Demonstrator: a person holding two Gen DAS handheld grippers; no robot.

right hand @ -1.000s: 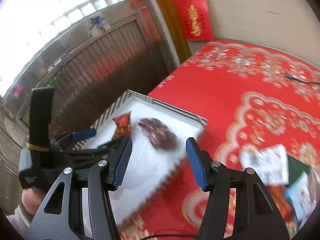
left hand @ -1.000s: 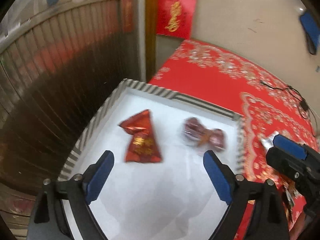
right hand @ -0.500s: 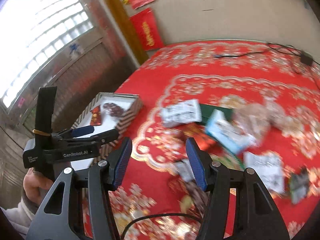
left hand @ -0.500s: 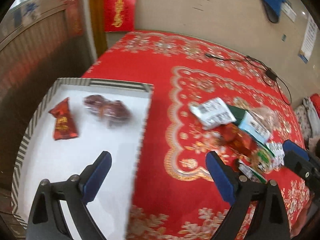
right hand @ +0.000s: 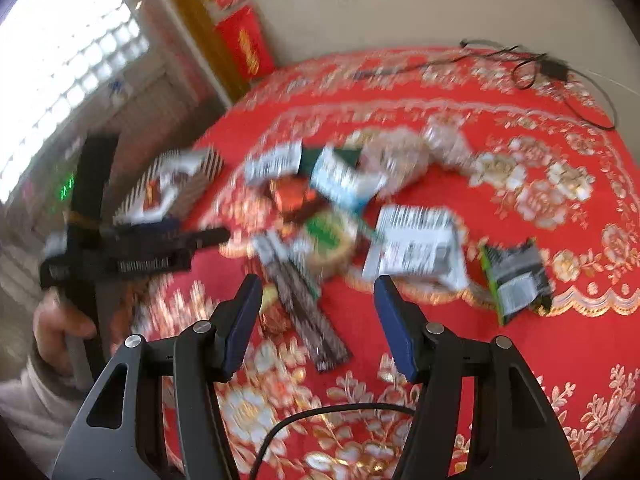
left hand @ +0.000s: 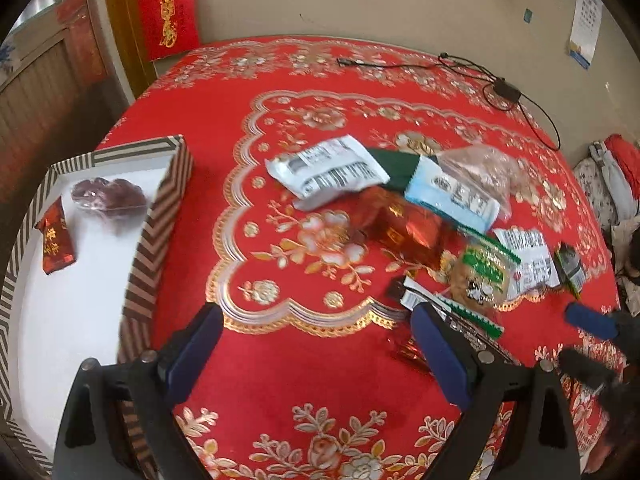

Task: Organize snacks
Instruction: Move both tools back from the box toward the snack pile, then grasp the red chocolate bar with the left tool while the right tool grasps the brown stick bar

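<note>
we've got two snacks in the striped box (left hand: 160, 216) so far; the snack pile (left hand: 420, 216) sits beside it on the tablecloth (left hand: 280, 380); left gripper (left hand: 316, 356) and right gripper (right hand: 316, 320) both spread, empty

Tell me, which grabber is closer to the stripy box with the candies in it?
Left. The left gripper hangs right beside the striped box, one finger next to its wall. The right gripper hangs over the snack pile, with the box farther off to its left.

both wrist views look down over the tablecloth (left hand: 320, 380), sharing the snack pile (right hand: 344, 208) and box (left hand: 160, 216).
</note>
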